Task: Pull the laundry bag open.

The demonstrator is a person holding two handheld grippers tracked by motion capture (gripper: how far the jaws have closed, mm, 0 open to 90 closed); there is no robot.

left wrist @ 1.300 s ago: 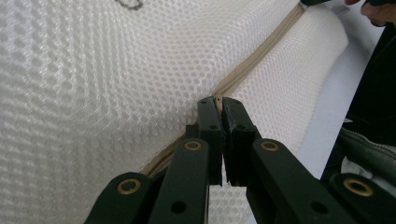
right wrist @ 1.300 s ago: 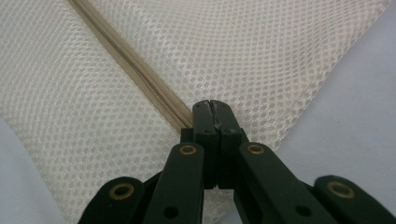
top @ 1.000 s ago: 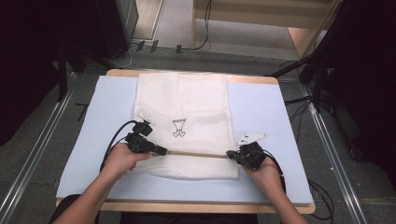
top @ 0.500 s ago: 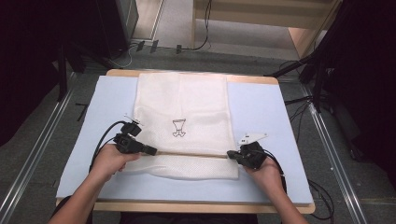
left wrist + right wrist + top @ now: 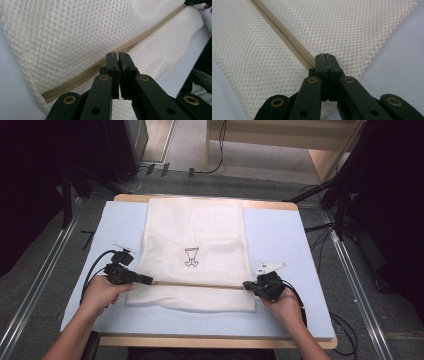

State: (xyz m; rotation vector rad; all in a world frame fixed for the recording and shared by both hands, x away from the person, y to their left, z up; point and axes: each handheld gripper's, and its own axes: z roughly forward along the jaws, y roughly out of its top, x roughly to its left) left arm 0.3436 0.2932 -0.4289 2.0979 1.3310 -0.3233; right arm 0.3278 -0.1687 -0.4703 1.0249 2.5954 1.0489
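1. Found the white mesh bag (image 5: 195, 235) lying flat in the middle of the blue mat (image 5: 280, 235), with its zipper (image 5: 200, 285) running crosswise close to the near edge.
2. Saw the left gripper (image 5: 147, 280) with jaws pressed together near the zipper's left end; could not tell whether a pull tab was pinched.
3. Saw the right gripper (image 5: 247, 286) likewise closed at the zipper's right end; any hold on fabric unclear.
4. Judged the step as working the zipper toward its left end, with the right end braced.
5. Called next for a level pull along the zipper line, keeping the mesh taut and out of the teeth.
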